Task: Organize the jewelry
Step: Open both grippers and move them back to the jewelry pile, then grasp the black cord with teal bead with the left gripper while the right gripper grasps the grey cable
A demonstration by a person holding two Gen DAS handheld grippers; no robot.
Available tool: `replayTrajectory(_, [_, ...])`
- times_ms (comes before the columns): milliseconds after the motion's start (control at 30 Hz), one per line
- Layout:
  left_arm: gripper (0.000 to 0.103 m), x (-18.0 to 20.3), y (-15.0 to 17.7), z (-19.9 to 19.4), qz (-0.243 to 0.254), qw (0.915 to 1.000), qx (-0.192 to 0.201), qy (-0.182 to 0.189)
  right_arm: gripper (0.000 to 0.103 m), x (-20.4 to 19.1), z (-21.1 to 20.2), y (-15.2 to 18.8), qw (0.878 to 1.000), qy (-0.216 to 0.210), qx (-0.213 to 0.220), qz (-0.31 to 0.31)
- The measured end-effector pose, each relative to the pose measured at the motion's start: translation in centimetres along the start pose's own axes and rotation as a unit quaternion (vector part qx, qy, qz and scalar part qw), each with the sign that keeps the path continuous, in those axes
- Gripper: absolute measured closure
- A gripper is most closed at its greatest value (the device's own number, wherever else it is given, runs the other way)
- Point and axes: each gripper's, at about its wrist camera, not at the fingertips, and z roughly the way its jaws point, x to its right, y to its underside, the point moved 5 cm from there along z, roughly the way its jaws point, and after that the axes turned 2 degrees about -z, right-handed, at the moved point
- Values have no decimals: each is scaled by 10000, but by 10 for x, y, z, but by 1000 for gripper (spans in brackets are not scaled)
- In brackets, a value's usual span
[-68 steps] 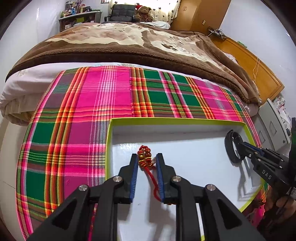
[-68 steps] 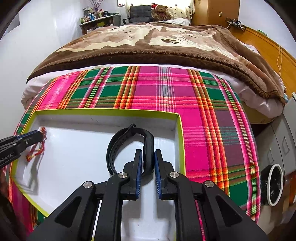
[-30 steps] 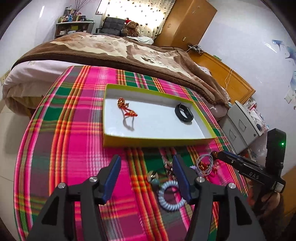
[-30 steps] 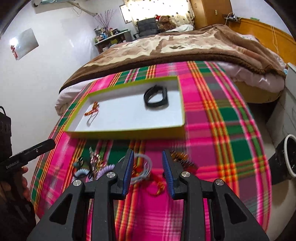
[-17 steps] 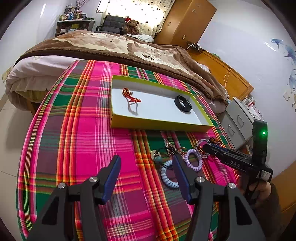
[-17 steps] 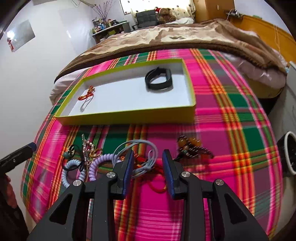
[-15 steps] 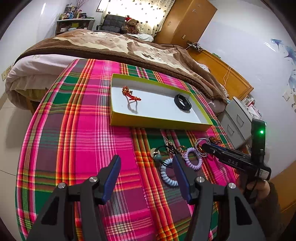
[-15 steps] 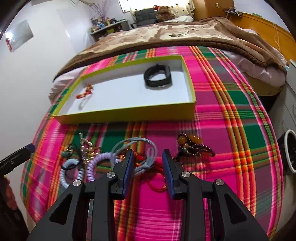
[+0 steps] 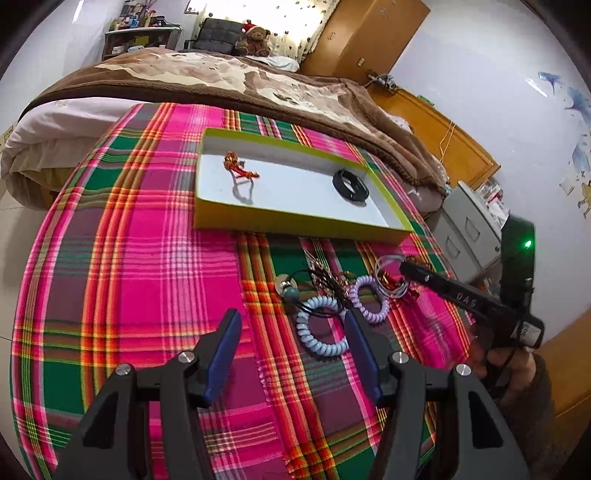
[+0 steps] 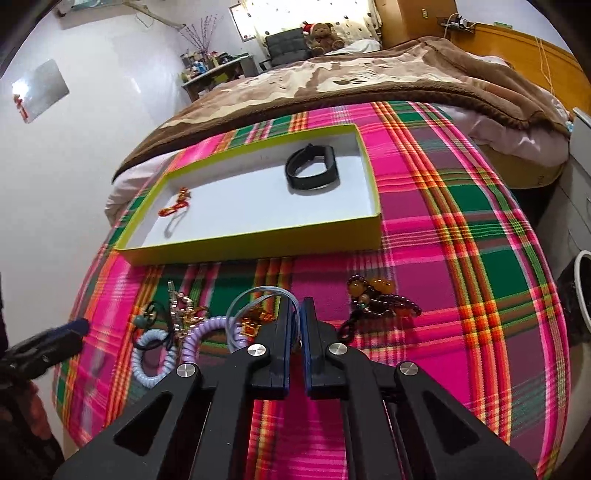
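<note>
Left gripper spread wide above plaid cloth, nothing between, pale blue coil just beside. Farther back, green-rimmed tray holding red charm left, black band right. Right gripper pinched on grey-blue loop; brown beads near right.

This is a bedroom in a home. A bed fills the far half of the room under a thick brown blanket, with a pink and green plaid cloth spread over its near end. A teddy bear in a Santa hat sits by a dark chair under a curtained window. A wooden wardrobe stands in the corner, and a cluttered shelf of small bottles lines the white wall. Cartoon stickers dot the other wall.
</note>
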Motion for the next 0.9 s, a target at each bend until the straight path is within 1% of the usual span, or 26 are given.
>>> replayTrajectory(100, [43, 5, 5, 8, 98, 9998, -101, -151, 99, -5, -14, -4, 9996, -96, 270, -64])
replayTrajectory(233, [43, 12, 11, 20, 179, 9993, -251, -222, 99, -6, -37, -13, 9976, -201, 664, -35])
replayTrajectory(300, [43, 13, 12, 24, 180, 9989, -287, -336, 99, -6, -49, -17, 9964, -237, 816, -13])
replayTrajectory(367, [43, 14, 12, 26, 248, 9978, -265, -546, 99, -6, -59, -20, 9953, -253, 936, -14])
replayTrajectory(400, [43, 12, 10, 26, 202, 9978, -232, -580, 99, -6, -62, -21, 9950, -264, 965, -25])
replayTrajectory(500, [43, 6, 2, 28, -64, 9987, -230, -460, 99, -3, -73, -22, 9938, -283, 1077, -9])
replayTrajectory(667, [43, 3, -12, 37, -83, 9970, -172, -753, 99, -3, -80, -23, 9928, -345, 1148, 4])
replayTrajectory(700, [44, 4, -14, 40, -15, 9961, -171, -869, 99, -3, -81, -24, 9926, -358, 1158, 11])
replayTrajectory(767, [52, 6, -15, 46, 112, 9943, -227, -1039, 99, -1, -82, -23, 9925, -356, 1173, 9])
replayTrajectory(833, [58, 7, -15, 54, 147, 9940, -318, -1036, 99, -1, -82, -23, 9924, -381, 1170, 2])
replayTrajectory(900, [60, 7, -17, 58, 261, 9921, -304, -1188, 99, 1, -81, -22, 9924, -386, 1164, 18])
